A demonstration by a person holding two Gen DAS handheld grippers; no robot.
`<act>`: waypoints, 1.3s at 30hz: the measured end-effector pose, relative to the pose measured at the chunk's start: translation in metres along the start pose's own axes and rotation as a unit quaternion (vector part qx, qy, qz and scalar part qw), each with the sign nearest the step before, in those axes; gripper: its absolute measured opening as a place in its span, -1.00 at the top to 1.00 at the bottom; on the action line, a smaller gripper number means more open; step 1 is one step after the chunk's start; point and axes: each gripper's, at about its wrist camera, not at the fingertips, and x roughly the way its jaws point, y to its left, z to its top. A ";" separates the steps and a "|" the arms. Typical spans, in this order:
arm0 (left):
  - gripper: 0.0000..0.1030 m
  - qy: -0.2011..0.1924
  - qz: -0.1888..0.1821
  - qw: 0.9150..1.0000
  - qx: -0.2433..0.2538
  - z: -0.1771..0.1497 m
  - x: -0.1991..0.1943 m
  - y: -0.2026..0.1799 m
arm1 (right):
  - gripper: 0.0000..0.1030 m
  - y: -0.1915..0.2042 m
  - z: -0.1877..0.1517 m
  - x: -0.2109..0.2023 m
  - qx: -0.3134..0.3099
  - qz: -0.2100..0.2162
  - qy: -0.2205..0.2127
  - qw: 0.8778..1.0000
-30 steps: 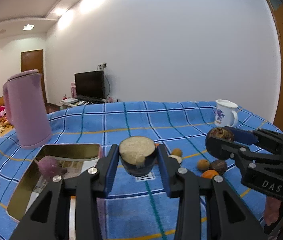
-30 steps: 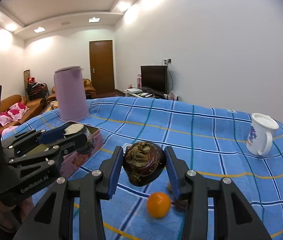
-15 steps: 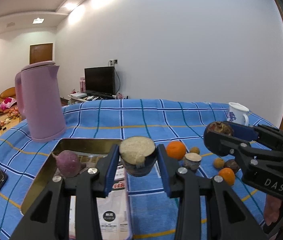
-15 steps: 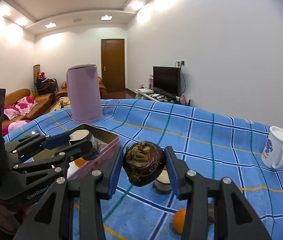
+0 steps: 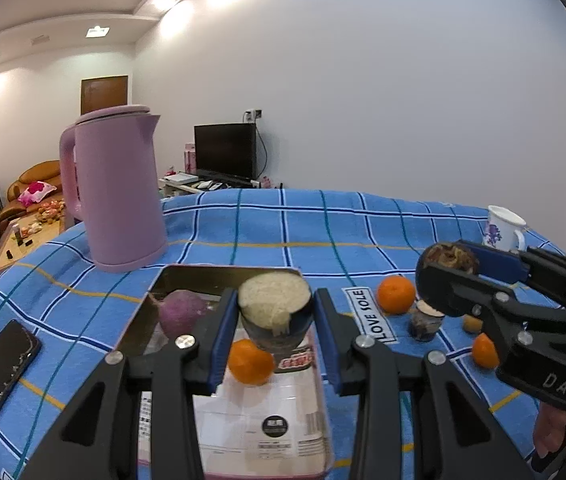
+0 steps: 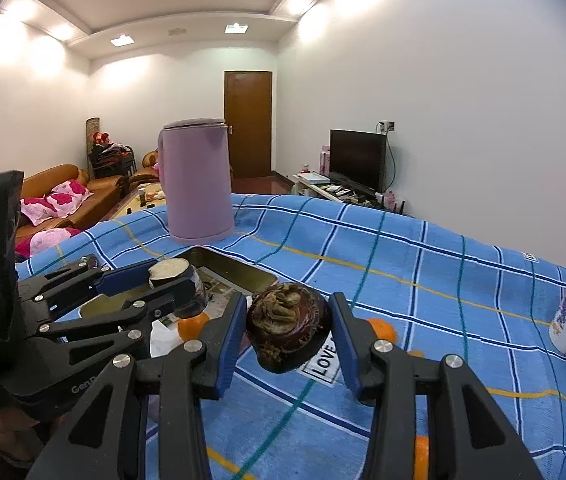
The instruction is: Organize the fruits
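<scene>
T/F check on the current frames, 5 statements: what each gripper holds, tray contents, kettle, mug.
1. The left gripper is shut on a cut fruit half with pale flesh facing up. True.
2. The right gripper is open and carries nothing. False: it is shut on a dark brown fruit.
3. The tray holds a purple fruit and an orange. True.
4. The pink kettle lies on its side. False: it stands upright on the blue checked cloth, behind the tray.
5. The white floral mug sits inside the tray. False: it stands on the cloth, far right, apart from the tray.
</scene>
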 end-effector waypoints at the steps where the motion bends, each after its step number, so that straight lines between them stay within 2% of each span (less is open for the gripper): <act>1: 0.23 0.000 0.002 1.000 -0.001 0.000 0.000 0.002 | 0.14 0.001 0.001 0.001 -0.001 0.001 0.001 1.000; 30: 0.23 0.037 0.057 0.997 -0.035 -0.002 0.014 0.065 | 0.14 0.052 0.005 0.048 -0.037 0.061 0.036 0.997; 39: 0.23 0.051 0.061 0.996 -0.037 -0.006 0.019 0.075 | 0.14 0.064 -0.003 0.062 -0.044 0.075 0.055 0.995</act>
